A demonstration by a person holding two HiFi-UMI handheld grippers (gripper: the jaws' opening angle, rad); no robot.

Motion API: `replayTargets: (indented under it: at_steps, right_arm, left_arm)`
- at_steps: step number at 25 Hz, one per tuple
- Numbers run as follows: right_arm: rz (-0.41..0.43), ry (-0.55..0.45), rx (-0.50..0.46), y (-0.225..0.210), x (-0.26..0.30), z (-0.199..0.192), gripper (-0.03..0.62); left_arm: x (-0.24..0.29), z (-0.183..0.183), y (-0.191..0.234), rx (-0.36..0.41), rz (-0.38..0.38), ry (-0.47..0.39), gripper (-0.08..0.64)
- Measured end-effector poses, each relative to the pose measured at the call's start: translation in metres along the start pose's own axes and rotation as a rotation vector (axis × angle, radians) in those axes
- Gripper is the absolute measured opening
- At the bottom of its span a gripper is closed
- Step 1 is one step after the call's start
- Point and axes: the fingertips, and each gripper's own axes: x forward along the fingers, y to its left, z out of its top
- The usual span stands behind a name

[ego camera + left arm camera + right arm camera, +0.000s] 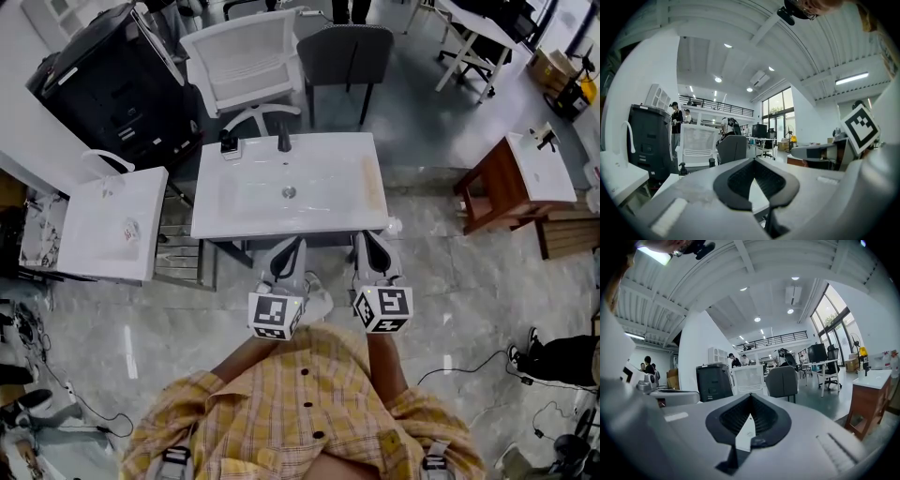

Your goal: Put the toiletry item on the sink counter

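A white sink counter (352, 211) stands in the middle of the head view, with a black faucet (284, 141) at its back. A small dark item on a white base (228, 142) sits at the counter's back left corner; the left gripper view shows it as a small dark shape (683, 168). My left gripper (292, 246) and right gripper (366, 239) hang side by side just over the counter's front edge, both shut and empty. Each gripper view shows closed jaw tips, left (754, 159) and right (750, 395), with nothing between them. A small white object (392, 226) lies by the counter's front right corner.
A second white basin (112, 225) stands at the left and a third on a wooden stand (525, 173) at the right. Behind the counter are a white chair (244, 56), a grey chair (345, 52) and a black cabinet (103, 84). Cables lie on the floor.
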Motion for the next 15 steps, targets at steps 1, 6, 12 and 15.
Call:
replayTargets:
  at_steps: [1, 6, 12, 15]
  right_arm:
    - [0.001, 0.0, -0.002, 0.001, -0.002, 0.001, 0.002]
    - [0.006, 0.004, -0.013, 0.005, -0.007, 0.002, 0.002]
    - [0.009, 0.013, -0.013, 0.007, -0.01, 0.0, 0.002]
    - [0.015, 0.015, -0.011, 0.009, -0.011, -0.002, 0.001]
  left_arm:
    - [-0.001, 0.001, -0.001, 0.001, 0.0, -0.003, 0.0]
    - [-0.005, 0.0, -0.003, -0.015, -0.009, -0.005, 0.0]
    - [-0.011, -0.002, -0.002, -0.011, 0.002, -0.005, 0.0]
    - [-0.015, -0.002, 0.001, -0.013, 0.014, -0.012, 0.0]
